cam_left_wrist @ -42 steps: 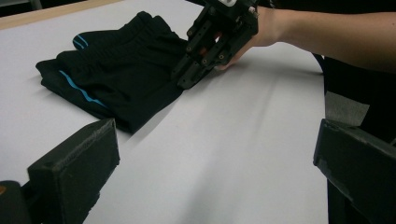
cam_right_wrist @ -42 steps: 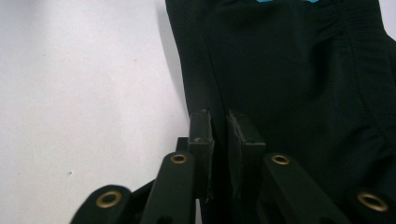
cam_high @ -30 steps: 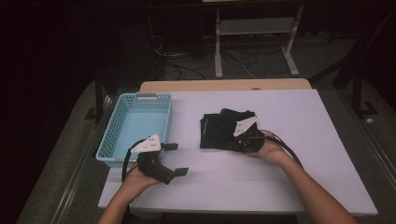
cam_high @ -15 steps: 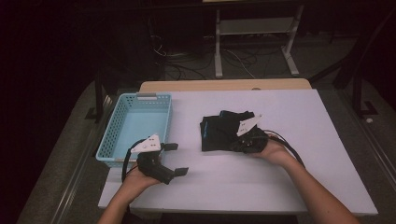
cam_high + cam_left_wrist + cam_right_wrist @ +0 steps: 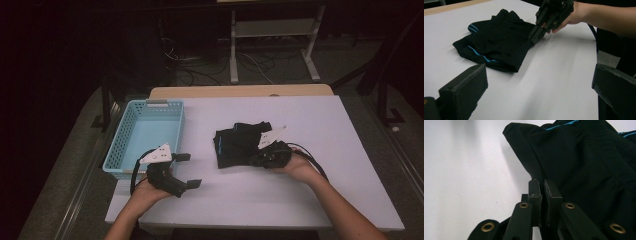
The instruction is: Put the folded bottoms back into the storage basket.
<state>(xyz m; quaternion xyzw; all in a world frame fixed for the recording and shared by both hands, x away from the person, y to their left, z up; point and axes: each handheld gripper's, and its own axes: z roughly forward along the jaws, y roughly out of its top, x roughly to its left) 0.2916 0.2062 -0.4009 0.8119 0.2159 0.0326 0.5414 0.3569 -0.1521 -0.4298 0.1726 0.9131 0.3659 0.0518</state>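
Black shorts (image 5: 240,145) with blue stripes lie folded mid-table (image 5: 310,200), right of the blue basket (image 5: 145,132). Right hand-held gripper (image 5: 545,185): jaws pressed together, pinching the shorts' edge. Left hand-held gripper (image 5: 189,170): jaws spread, holding nothing, near the basket.

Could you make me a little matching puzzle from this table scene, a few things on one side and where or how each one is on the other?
Things:
1. basket
2. black garment
3. left gripper
4. right gripper

States or places:
A. jaws wide apart, over bare white table
B. light blue, at the table's left edge
C. folded, with thin blue stripes, in the middle of the table
D. jaws closed together at the garment's edge

Right pairs: 1-B, 2-C, 3-A, 4-D
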